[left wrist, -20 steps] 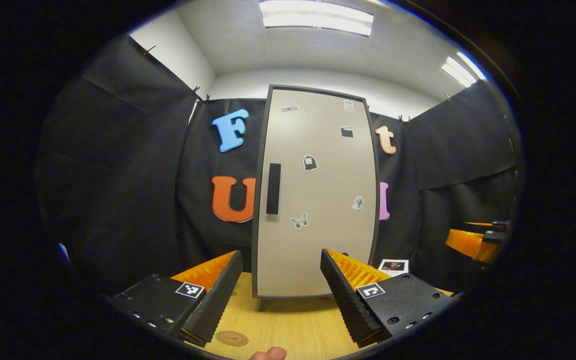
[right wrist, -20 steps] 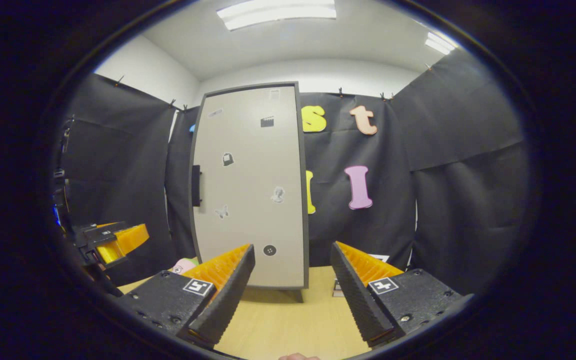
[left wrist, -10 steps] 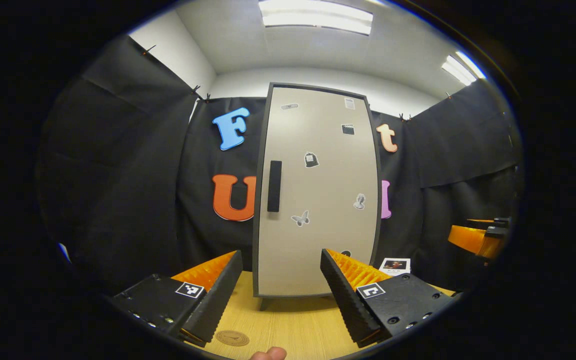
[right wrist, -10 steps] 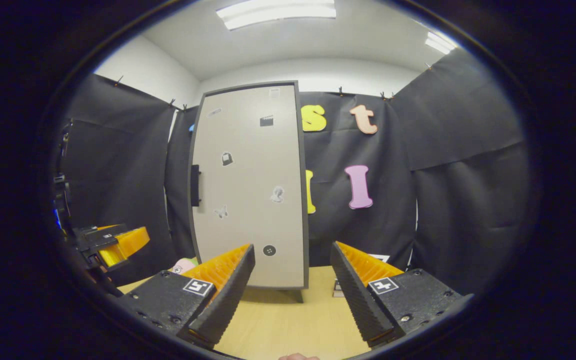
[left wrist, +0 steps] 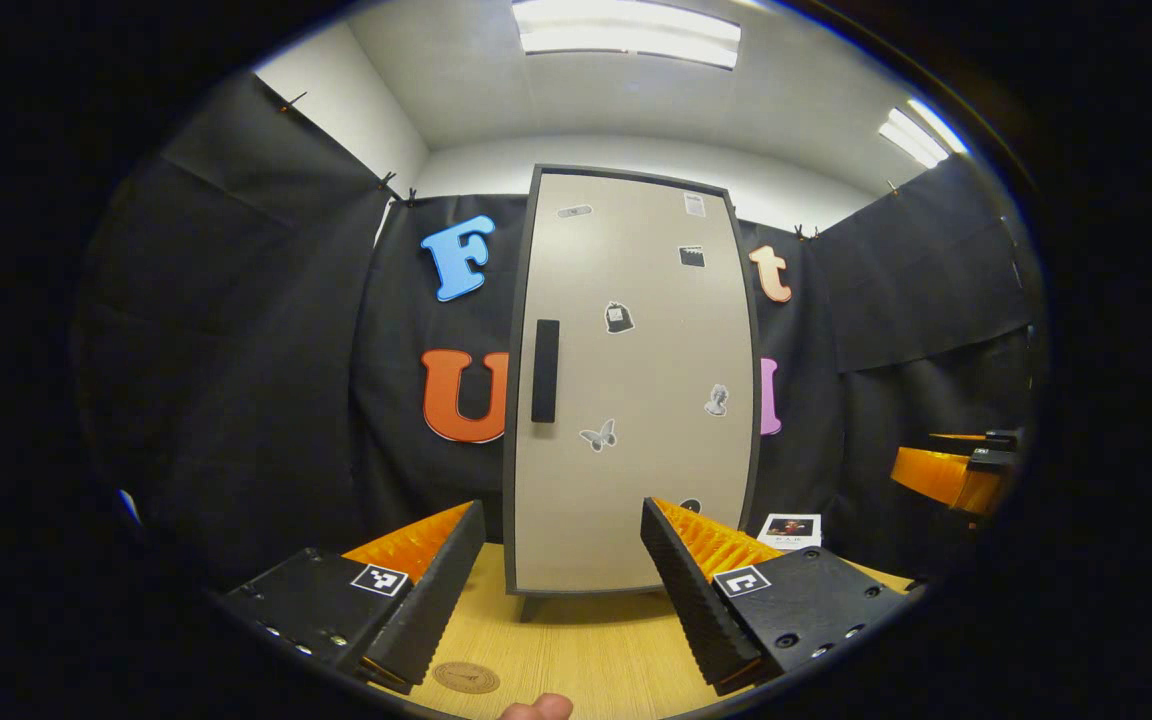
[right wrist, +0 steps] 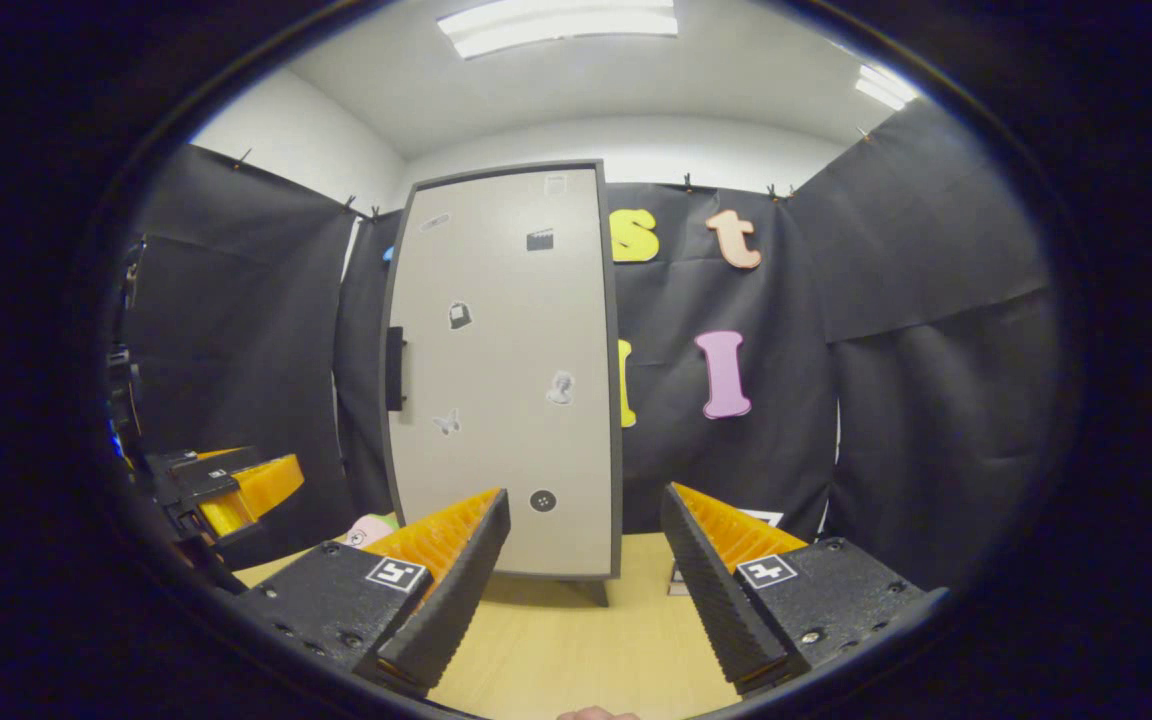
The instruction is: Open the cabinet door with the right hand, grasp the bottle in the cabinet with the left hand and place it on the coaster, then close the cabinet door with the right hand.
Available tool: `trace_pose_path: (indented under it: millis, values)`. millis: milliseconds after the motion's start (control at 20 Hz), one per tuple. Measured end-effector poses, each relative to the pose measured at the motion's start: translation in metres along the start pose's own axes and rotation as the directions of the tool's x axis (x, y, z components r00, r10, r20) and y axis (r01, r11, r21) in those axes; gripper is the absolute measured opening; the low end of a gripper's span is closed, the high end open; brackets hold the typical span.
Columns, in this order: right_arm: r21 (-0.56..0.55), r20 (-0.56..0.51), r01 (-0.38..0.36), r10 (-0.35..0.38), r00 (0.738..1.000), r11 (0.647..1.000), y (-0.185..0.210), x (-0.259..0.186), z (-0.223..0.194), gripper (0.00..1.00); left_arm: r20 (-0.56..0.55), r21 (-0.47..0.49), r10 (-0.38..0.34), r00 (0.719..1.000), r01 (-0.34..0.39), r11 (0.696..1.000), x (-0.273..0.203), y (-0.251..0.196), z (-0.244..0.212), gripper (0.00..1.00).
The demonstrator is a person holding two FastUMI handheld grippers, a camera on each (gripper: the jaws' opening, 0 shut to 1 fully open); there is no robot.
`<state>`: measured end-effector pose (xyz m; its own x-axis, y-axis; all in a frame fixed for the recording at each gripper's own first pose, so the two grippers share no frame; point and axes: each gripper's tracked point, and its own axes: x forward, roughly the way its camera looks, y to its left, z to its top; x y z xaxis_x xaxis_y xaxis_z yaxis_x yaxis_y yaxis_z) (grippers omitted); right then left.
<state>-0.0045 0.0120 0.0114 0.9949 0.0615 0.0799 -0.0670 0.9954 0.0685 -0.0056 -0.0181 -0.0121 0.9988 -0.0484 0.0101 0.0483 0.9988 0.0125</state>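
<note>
Wooden tabletop (left wrist: 586, 650) bearing, left to right — a round coaster (left wrist: 466, 677), the closed cabinet door (left wrist: 636, 400) with its dark handle (left wrist: 545, 371). Left gripper (left wrist: 563, 590) and right gripper (right wrist: 584, 590) both hover, fingers apart, holding nothing; the bottle lies hidden.

Fluorescent ceiling panels (left wrist: 626, 30) at 12 o'clock light the booth evenly in the left gripper view, a second strip (left wrist: 921, 130) glaring at 2 o'clock. In the right gripper view, the overhead panel (right wrist: 561, 18) burns near white. The pale cabinet door (left wrist: 631, 390) reads bright and sharp, its edges bowed by fisheye distortion, and casts a soft shadow on the wooden tabletop (right wrist: 576, 640) at 6 o'clock. Black drapes (right wrist: 936, 330) swallow light toward 3 and 9 o'clock. Focus stays crisp at centre.
</note>
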Motion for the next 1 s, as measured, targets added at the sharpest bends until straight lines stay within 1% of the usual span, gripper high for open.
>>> trace_pose_path:
  millis: [350,550,700,750,800,1000]
  values:
    - [-0.019,0.032,-0.086,0.086,0.996,0.996,0.02,0.021,0.023,0.98,0.001,0.01,0.0,1.0,0.0,1.0,-0.004,0.0,-0.002,0.95]
    - [-0.012,0.045,-0.136,0.136,0.99,0.991,0.037,0.037,0.032,0.98,0.005,0.002,0.004,1.0,-0.004,1.0,-0.007,0.001,-0.002,0.95]
    - [-0.024,0.031,-0.187,0.188,0.982,0.982,0.054,0.054,0.036,0.98,-0.005,-0.004,0.002,1.0,-0.002,1.0,-0.01,0.001,-0.005,0.95]
    - [-0.026,0.031,-0.209,0.21,0.977,0.978,0.061,0.06,0.038,0.95,-0.007,-0.001,0.001,1.0,-0.001,1.0,-0.012,0.001,-0.006,0.95]
    - [-0.028,0.03,-0.229,0.23,0.973,0.973,0.068,0.067,0.04,0.98,-0.008,0.004,0.0,1.0,0.0,1.0,-0.013,0.001,-0.008,0.95]
    - [-0.029,0.011,-0.283,0.283,0.959,0.959,0.097,0.106,0.045,0.98,-0.013,0.015,-0.015,1.0,0.015,1.0,-0.017,-0.002,-0.012,0.95]
